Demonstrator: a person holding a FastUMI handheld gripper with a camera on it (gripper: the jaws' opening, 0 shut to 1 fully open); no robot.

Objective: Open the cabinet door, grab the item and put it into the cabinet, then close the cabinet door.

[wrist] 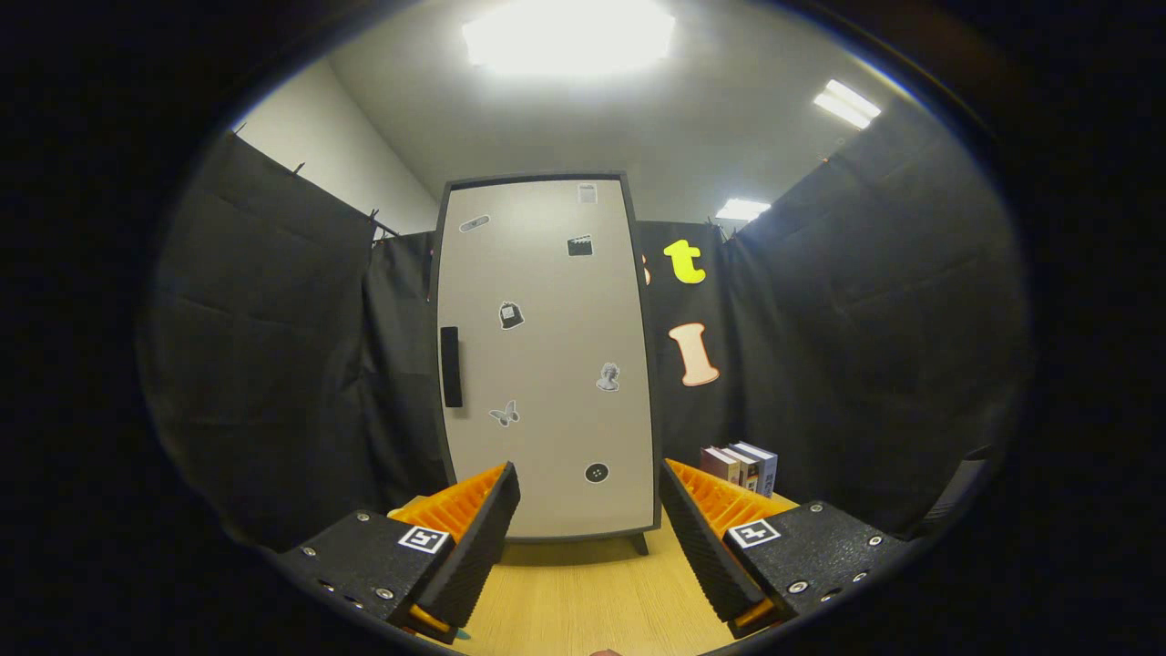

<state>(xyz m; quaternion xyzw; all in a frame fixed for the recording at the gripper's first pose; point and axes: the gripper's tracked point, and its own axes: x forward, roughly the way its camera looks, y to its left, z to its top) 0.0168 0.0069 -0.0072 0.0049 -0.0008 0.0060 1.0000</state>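
Note:
A tall cabinet [547, 355] stands upright on the wooden table [592, 592] straight beyond my fingers. Its pale door is closed, dotted with several small stickers, and carries a dark vertical handle [450, 366] near its left edge. Three small books [742, 466] stand upright to the right of the cabinet, just beyond my right finger. My gripper [589, 497] is open, fingers wide apart with nothing between them, and the cabinet's lower part shows through the gap.
Black cloth walls close in the booth on the left, right and behind the cabinet. The cabinet rests on short feet [640, 545] at the far side of the table. Bright ceiling lights [569, 36] shine overhead.

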